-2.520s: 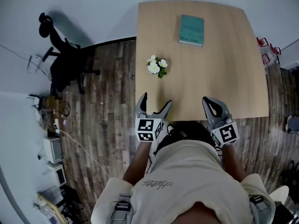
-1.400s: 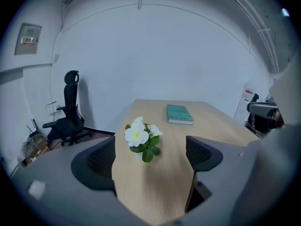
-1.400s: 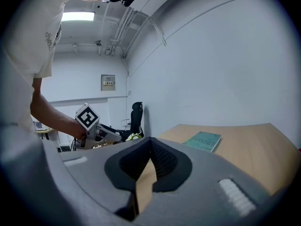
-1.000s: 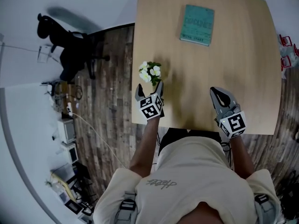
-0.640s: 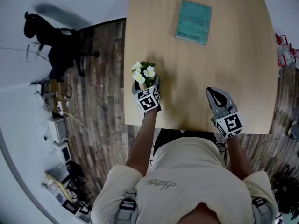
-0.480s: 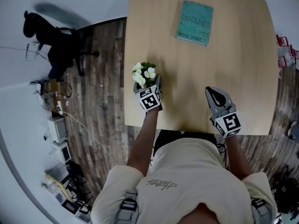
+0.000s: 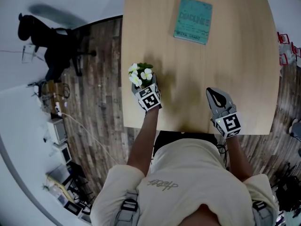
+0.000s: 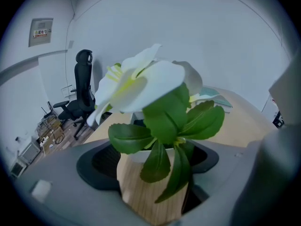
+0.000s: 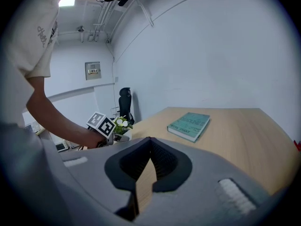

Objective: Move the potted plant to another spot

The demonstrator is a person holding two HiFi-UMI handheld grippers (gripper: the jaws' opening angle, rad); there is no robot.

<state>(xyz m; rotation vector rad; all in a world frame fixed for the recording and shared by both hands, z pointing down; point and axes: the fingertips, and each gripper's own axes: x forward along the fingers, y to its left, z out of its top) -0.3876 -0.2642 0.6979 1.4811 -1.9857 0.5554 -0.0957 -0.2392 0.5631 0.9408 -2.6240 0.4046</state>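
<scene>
The potted plant [image 7: 140, 74], white flowers and green leaves in a small wood-grain pot [image 8: 150, 192], stands near the left edge of the light wooden table [image 7: 235, 55]. My left gripper [image 7: 144, 84] reaches around the pot from the near side. Its jaws have just been closing, and the pot now fills the gap between the black pads [image 8: 96, 161]. My right gripper [image 7: 215, 94] hovers over the table's near right part with its jaws together and nothing held; only a thin sliver of tabletop shows between them [image 9: 150, 145]. The right gripper view shows the plant [image 9: 121, 124] far to the left.
A teal book [image 7: 193, 14] lies flat at the table's far middle, seen also in the right gripper view as the book [image 9: 189, 125]. A black office chair [image 7: 51, 41] stands on the wooden floor left of the table, with boxes and cables [image 7: 56, 126] along the wall.
The left gripper went forward and down until its jaws stood around the pot, then they narrowed on it. The right gripper stayed near the table's front edge.
</scene>
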